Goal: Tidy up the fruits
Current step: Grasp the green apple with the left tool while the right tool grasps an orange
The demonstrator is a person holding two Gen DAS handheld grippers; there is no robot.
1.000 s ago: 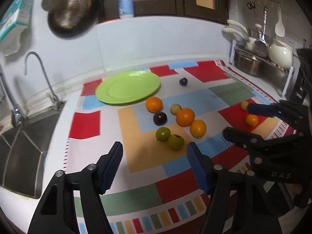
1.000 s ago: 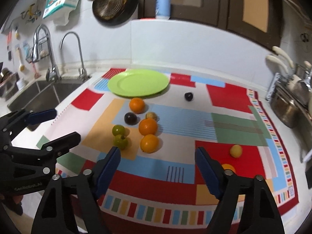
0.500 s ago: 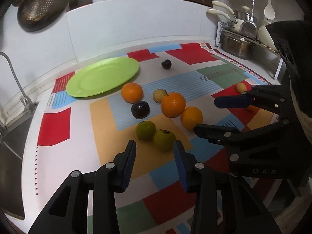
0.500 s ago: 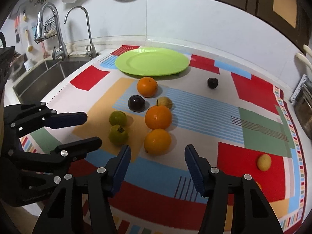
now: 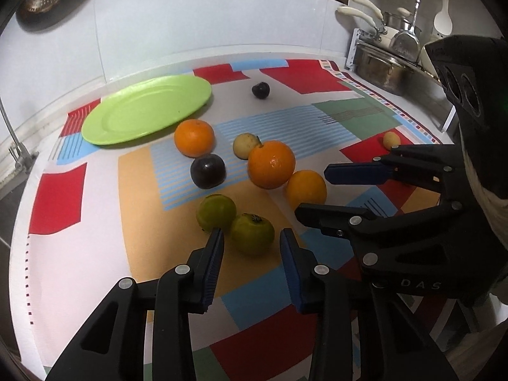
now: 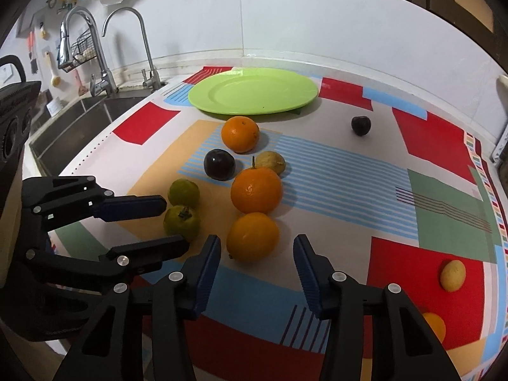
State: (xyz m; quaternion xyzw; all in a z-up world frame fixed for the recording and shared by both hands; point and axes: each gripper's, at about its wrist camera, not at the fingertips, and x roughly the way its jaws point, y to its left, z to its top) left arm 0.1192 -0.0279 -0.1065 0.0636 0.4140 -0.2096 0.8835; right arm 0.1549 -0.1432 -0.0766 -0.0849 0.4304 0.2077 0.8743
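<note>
A green plate lies empty at the back of the patterned mat. Oranges, dark plums and green fruits sit clustered in front of it. My left gripper has its closing jaws on either side of the nearer green fruit, with a thin gap at each pad. Beside it, my right gripper straddles the nearest orange; its jaws are closing too and are not touching. A second green fruit rests against the left finger's outer side.
A big orange, a dark plum and another orange crowd just behind the grippers. Stray fruits: a plum, a yellow fruit. Sink at left, pot rack at right.
Both grippers came down and forward onto the fruit cluster. Their jaws narrowed from wide apart to close around the green fruit and the orange.
</note>
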